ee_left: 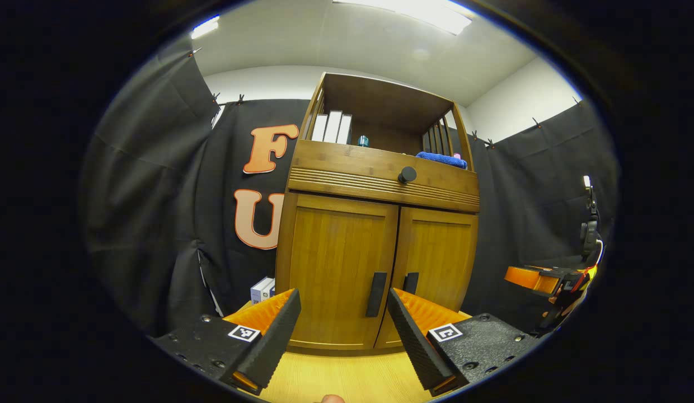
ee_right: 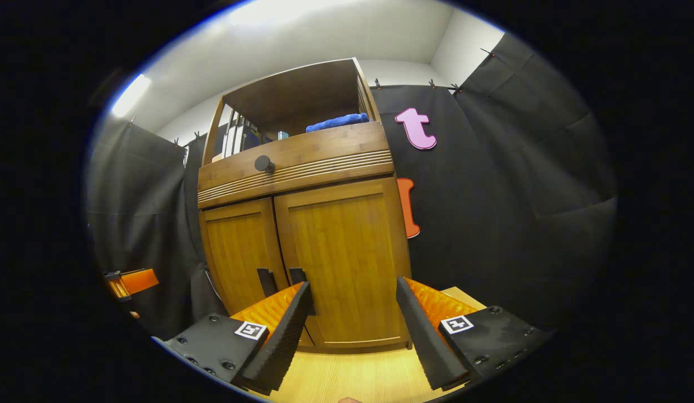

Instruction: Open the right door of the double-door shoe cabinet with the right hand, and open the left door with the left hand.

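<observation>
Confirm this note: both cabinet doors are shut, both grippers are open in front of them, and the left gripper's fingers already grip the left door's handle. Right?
Not quite. In the left gripper view, the left gripper is open and short of the left door's handle, not gripping it. The rest holds: the left door and right door are shut, and the right gripper is open.

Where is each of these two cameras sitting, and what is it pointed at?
Left gripper view: rides the left gripper, low, facing the left door; open fingers show, right gripper far right.
Right gripper view: rides the right gripper, low, facing the right door; open fingers show.
Shared: the closed shoe cabinet, drawer knob, blue towel.
</observation>
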Available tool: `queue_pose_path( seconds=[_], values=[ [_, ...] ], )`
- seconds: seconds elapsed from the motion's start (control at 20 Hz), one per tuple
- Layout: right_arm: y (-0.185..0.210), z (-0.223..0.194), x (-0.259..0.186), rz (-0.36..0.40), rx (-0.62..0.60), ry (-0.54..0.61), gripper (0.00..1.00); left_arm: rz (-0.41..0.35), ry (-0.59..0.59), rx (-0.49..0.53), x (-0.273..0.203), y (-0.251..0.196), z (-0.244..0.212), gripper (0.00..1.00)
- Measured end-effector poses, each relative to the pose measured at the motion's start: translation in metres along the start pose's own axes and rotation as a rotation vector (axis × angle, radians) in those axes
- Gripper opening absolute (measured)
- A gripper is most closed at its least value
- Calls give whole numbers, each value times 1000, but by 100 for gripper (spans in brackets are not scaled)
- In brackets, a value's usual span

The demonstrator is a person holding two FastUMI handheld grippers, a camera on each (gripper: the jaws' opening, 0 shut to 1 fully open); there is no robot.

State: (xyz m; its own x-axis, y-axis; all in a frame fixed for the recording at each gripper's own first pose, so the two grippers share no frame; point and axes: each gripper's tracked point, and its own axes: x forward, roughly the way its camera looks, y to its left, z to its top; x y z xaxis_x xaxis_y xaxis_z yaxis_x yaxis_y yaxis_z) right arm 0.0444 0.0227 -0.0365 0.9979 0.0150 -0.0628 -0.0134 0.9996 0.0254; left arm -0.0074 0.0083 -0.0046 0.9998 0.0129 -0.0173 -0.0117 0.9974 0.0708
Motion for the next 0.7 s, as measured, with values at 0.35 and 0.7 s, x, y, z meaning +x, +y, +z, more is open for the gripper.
queue_pose_path(
  seconds=[0.35,0.7],
  values=[
    [19,-21,38,1,-23,14,89,-2,14,3,2,12,-10,94],
    [61,-48,92,51,-43,35,98,30,19,25,6,38,-15,94]
  ],
)
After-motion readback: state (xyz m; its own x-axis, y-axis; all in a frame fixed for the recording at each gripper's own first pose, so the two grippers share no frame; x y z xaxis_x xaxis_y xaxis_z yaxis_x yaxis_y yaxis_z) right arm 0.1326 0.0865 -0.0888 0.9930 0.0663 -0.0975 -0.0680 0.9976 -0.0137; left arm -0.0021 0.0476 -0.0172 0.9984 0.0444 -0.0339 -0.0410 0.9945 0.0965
